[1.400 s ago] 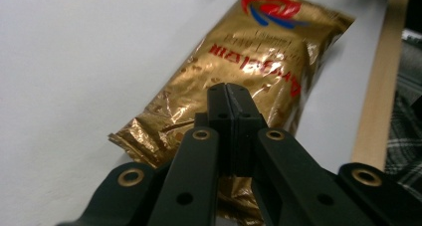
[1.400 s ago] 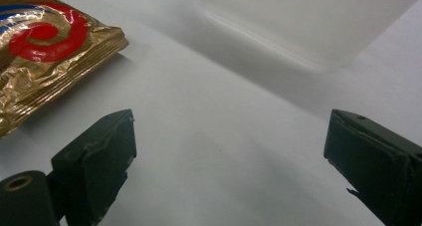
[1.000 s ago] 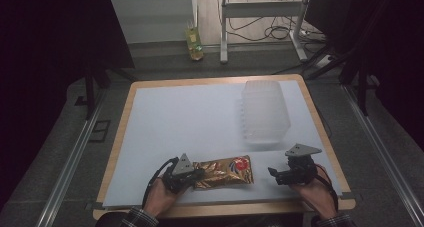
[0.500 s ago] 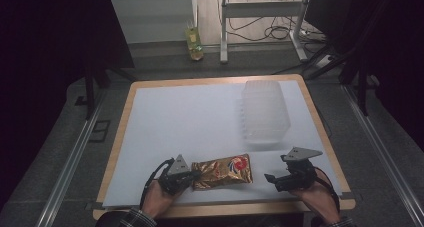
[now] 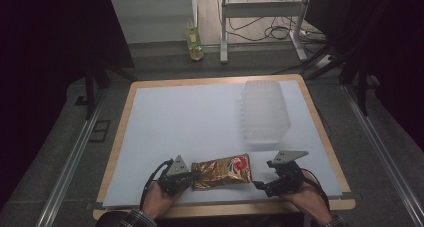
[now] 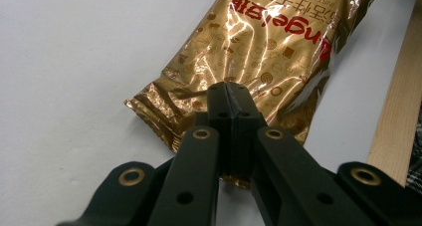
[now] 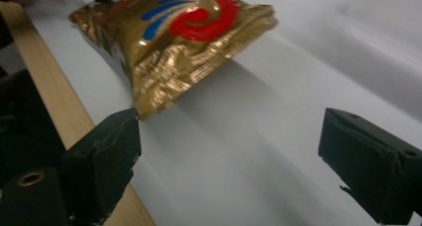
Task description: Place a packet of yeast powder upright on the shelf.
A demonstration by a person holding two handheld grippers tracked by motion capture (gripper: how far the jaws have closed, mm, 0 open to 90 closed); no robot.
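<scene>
A gold foil snack bag (image 5: 221,171) lies flat near the front edge of the white table top (image 5: 190,117), between the 2 grippers. In the left gripper view the bag (image 6: 259,52) shows red lettering upside down, part of it reading like "ingel", with a line of white Chinese characters above it and small printed biscuit outlines all over the foil; the rest of the writing is too creased and glossy to read. In the right gripper view the other end of the bag (image 7: 174,32) carries a round red swirl logo with blue strokes beside it, and no readable words.

The left gripper (image 5: 192,175) is clamped on the crimped seam at the bag's left end. In its own view its jaws are pressed together with the foil edge pinched between them (image 6: 229,99), and the bag runs away from the jaws toward the top of the frame.

The right gripper (image 5: 261,185) sits just off the bag's right end, apart from it. Its jaws stand wide apart (image 7: 229,146) with nothing held; the near corner of the bag comes just short of the left one, and bare table top lies between them.

Behind the bag, toward the right rear of the table, stands a stack of clear plastic containers (image 5: 265,112). The table's wooden rim (image 5: 320,117) frames the white surface. On the floor beyond the table stands a yellow-green bottle (image 5: 194,43).
</scene>
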